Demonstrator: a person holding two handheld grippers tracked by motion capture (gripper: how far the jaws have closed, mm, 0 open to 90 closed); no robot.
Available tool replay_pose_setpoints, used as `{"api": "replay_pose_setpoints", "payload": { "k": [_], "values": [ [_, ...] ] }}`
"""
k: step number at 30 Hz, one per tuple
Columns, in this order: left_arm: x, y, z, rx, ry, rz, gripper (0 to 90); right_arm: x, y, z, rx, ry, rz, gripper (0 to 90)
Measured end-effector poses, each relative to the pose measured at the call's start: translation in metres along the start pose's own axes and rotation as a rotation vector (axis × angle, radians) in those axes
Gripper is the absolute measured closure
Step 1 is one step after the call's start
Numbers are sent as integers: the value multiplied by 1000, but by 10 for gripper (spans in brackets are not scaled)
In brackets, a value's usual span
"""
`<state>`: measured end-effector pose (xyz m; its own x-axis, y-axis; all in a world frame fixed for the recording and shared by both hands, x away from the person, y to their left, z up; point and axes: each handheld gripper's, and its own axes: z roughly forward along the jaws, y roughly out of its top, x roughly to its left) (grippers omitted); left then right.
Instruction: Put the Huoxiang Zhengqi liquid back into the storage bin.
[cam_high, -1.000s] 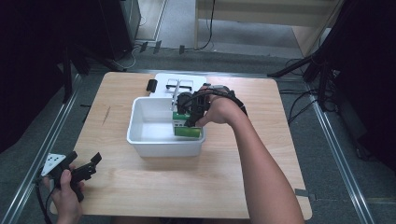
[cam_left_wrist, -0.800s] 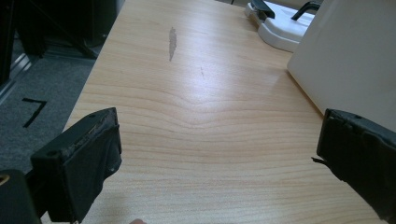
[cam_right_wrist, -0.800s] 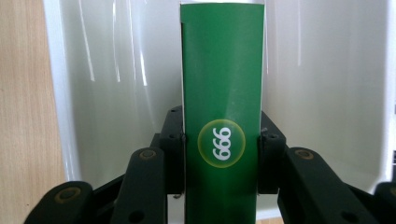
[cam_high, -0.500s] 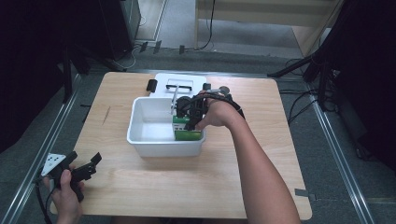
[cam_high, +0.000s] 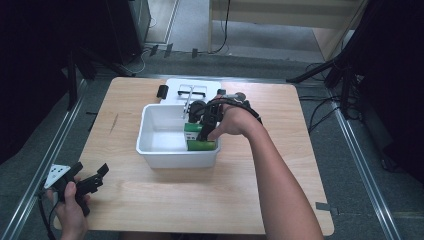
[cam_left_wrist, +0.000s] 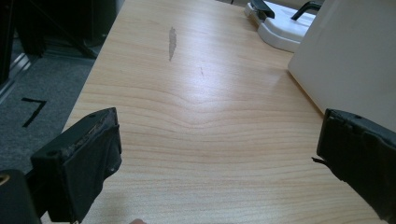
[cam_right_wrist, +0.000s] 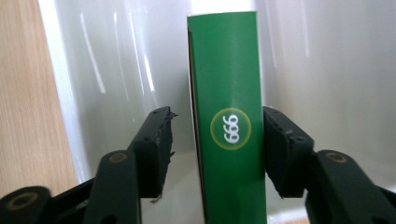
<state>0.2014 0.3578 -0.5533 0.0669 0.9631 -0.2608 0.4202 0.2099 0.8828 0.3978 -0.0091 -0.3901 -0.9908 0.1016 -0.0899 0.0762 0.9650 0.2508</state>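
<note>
Down in the white bin (cam_high: 160, 155) at the centre of the high view, the right gripper (cam_high: 206, 131) reaches in from the right, its jaws set around a green box (cam_high: 199, 145) that sits in the bin's lower right corner. In the right gripper view the green box (cam_right_wrist: 228, 135) stands between the two jaws; the right-hand jaw lies against its side, while a narrow gap shows between the left-hand jaw and the box, so the jaws are slightly apart and not clamped. A round mark reading 999 faces the camera. The bin's glossy white wall (cam_right_wrist: 116, 70) rises behind and to the left of the box, and a strip of wooden table (cam_right_wrist: 23, 93) shows at the left edge of that frame.

The left gripper (cam_high: 85, 184) sits at the lower left of the high view, held in a hand (cam_high: 70, 210) over the table's near left corner, well apart from the bin. In the left gripper view its jaws are spread wide with nothing between them, and bare wooden table (cam_left_wrist: 196, 116) lies ahead. The bin's outer wall (cam_left_wrist: 355, 60) shows at the upper right of that frame, and a white tray (cam_left_wrist: 280, 32) with black parts lies beyond it near the top.

In the high view, the table (cam_high: 300, 150) is open to the left of the bin and along the lower edge.
</note>
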Motion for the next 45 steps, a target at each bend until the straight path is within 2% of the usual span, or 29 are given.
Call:
{"api": "replay_pose_setpoints", "payload": {
  "k": [1,4,5,6,7,10,12,14,17,19,22,23,26,27,28,29,30,31,32,33,34,35,36,38,40,42,43,44,45],
  "values": [
    [0,0,0,0,0,1,5,-1,-1,-5,-16,-6,15,421],
    [0,0,0,1,0,1,5,-2,-1,-11,-34,-2,41,398],
    [0,0,0,1,-1,2,5,-2,-3,-17,-58,26,58,363],
    [0,0,0,1,-1,2,4,-2,-3,-17,-58,26,58,363],
    [0,0,0,3,-1,3,5,-1,-4,-22,-70,37,71,323],
    [0,0,0,5,0,5,4,0,-6,-30,-72,23,93,265],
    [0,0,0,4,0,6,5,0,-7,-33,-78,18,106,255],
    [0,0,0,4,0,6,4,-1,-10,-43,-94,1,135,236],
    [0,0,0,4,1,6,5,-3,-13,-54,-133,23,192,221],
    [0,0,0,4,1,6,4,-3,-16,-60,-154,26,208,190],
    [0,0,0,4,1,6,5,-1,-20,-66,-162,12,206,175],
    [0,0,0,4,1,6,5,-2,-24,-71,-166,2,233,166],
    [0,0,0,5,1,8,5,-4,-29,-75,-171,-13,257,136],
    [0,0,0,4,2,6,5,-4,-32,-77,-171,-28,279,139],
    [0,0,0,4,1,6,5,-6,-38,-81,-177,-57,344,140],
    [0,0,0,4,1,6,5,-8,-41,-83,-174,-66,384,140],
    [0,0,0,5,1,6,5,-8,-41,-83,-174,-66,384,140],
    [0,0,0,4,1,6,5,-11,-48,-87,-203,-85,448,140],
    [0,0,0,4,1,6,4,-11,-48,-87,-203,-85,448,140],
    [0,0,0,4,1,6,4,-12,-55,-90,-228,-99,495,141],
    [0,0,0,4,2,7,4,-12,-55,-90,-228,-99,495,141],
    [0,0,0,4,2,7,4,-13,-59,-92,-234,-98,518,141],
    [0,0,0,4,2,7,4,-14,-68,-93,-267,-104,558,142],
    [0,0,0,4,2,7,4,-14,-72,-93,-285,-114,572,142],
    [0,0,0,4,2,8,5,-13,-86,-92,-325,-151,602,141],
    [-1,0,0,1,3,8,5,-12,-91,-92,-335,-160,619,141],
    [-1,0,0,1,4,8,5,-12,-101,-90,-356,-178,636,139],
    [-1,0,0,1,4,8,5,-12,-101,-90,-356,-178,636,139],
    [-1,0,0,1,4,9,5,-11,-112,-87,-371,-194,657,139]
  ]
}}
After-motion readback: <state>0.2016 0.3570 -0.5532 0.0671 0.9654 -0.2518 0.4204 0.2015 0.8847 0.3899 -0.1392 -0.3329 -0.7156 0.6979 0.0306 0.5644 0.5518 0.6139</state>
